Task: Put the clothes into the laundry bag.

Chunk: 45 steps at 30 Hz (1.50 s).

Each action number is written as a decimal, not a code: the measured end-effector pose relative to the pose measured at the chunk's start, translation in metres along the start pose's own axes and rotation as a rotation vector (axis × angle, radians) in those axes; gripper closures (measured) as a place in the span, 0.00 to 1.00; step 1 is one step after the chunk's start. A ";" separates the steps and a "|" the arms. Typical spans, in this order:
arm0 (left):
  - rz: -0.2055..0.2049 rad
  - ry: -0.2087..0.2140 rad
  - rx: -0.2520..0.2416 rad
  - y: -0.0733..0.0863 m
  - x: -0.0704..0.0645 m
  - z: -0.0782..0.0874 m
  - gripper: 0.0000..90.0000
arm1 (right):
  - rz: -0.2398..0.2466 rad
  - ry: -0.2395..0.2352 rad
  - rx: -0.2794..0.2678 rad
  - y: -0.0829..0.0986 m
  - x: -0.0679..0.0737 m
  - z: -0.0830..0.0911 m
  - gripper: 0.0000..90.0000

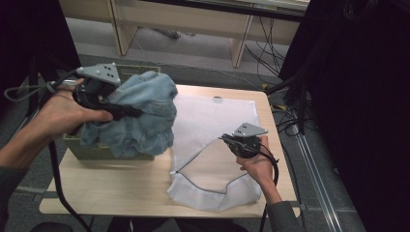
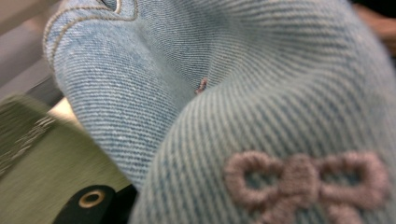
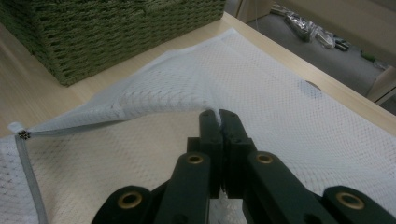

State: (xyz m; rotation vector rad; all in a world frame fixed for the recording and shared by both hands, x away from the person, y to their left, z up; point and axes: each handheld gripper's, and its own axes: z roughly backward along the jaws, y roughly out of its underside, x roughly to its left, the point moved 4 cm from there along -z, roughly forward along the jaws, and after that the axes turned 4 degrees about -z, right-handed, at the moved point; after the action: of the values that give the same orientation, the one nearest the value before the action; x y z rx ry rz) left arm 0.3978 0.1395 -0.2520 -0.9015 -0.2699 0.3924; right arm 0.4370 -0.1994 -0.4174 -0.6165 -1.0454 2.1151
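Pale wooden table [image 1: 121, 188] stands on a grey floor, with dark curtains at both sides and light wood furniture behind. On the table's left side sits a green woven basket [image 1: 84, 147]. Above the basket, the left gripper [image 1: 126, 111], held in the person's left hand [image 1: 63, 113], clamps a bundle of light blue denim clothing [image 1: 145, 116] and holds it lifted over the basket's rim. In the left gripper view the denim fills the frame close up, showing an embroidered pink bow [image 2: 303, 179]. To the right of the basket, a white mesh laundry bag [image 1: 212, 116] lies flat on the table, its zipped opening parted. The right gripper [image 1: 227, 139], held in the right hand [image 1: 258, 166], pinches the upper edge of that opening with its jaws closed and raises it, so the mouth gapes toward the basket.
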 end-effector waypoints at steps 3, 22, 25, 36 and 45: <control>-0.015 0.076 -0.046 -0.003 -0.025 -0.006 0.81 | 0.005 -0.010 -0.005 0.001 -0.004 -0.001 1.00; -0.010 0.310 0.033 0.038 -0.090 -0.142 0.79 | -0.009 0.001 -0.023 0.002 -0.005 -0.002 1.00; -0.023 0.310 0.060 0.044 -0.095 -0.158 0.78 | -0.003 -0.001 -0.016 0.001 -0.005 -0.002 1.00; 0.023 0.261 0.151 0.059 -0.107 -0.249 0.68 | 0.036 0.005 -0.025 -0.003 0.007 -0.001 1.00; 0.073 0.215 0.218 0.077 -0.101 -0.289 0.37 | 0.049 -0.015 -0.006 0.000 0.015 0.000 1.00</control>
State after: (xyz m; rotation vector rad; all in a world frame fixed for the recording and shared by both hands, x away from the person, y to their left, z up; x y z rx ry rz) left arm 0.4033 -0.0658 -0.4920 -0.7328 0.0041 0.3812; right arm 0.4274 -0.1885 -0.4186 -0.6364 -1.0556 2.1628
